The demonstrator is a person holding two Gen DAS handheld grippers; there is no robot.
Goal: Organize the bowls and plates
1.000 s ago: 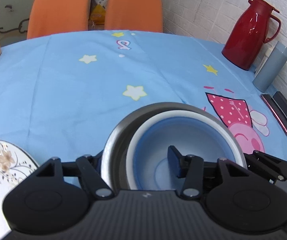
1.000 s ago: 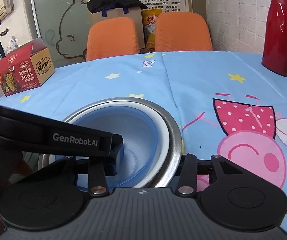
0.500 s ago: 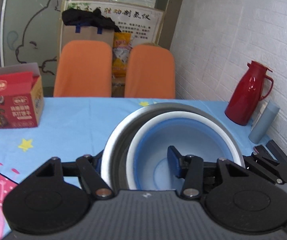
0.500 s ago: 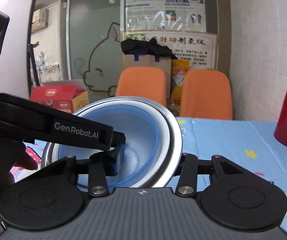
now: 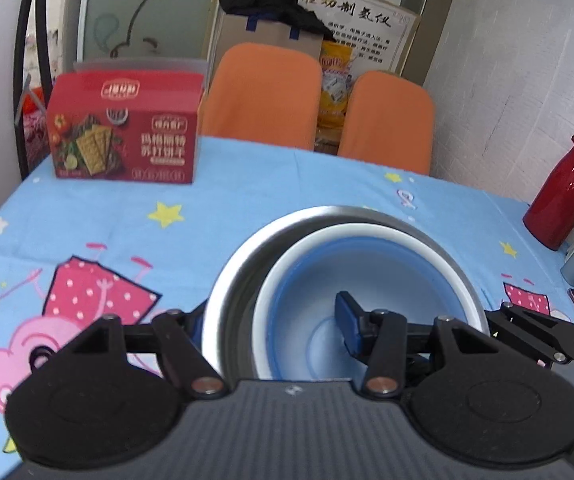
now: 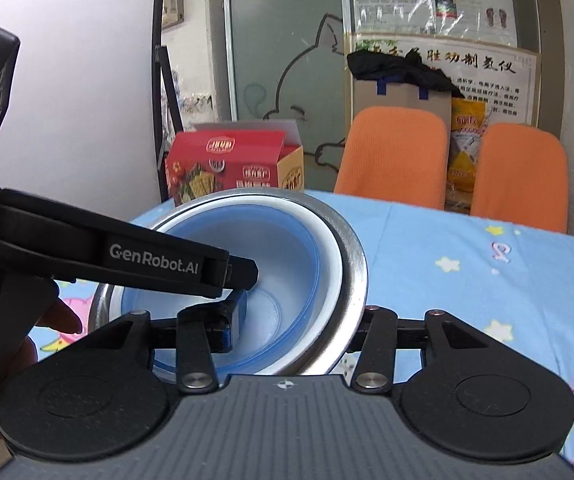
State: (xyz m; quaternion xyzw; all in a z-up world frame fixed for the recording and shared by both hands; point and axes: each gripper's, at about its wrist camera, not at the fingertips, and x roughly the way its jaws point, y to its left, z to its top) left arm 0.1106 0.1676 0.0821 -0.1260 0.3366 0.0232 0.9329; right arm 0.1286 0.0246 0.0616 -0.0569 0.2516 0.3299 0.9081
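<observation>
With both grippers I carry the nested bowls [image 5: 367, 264] leftward across the table [image 5: 247, 200] toward a resting place, left gripper [image 5: 271, 320] clamped on the near rim, right gripper [image 6: 299, 320] straddling the far rim as its jaws have just been opening.

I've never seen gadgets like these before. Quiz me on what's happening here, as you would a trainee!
1. True or false: the blue bowl sits inside the steel bowl.
2. What stands at the far left corner of the table? A) a red box B) a plate C) a laptop
3. Fill the gap: one finger of the left gripper is inside the blue bowl, and the other is ___ the steel bowl.

Key: 1 true; 2 A; 3 outside.
</observation>
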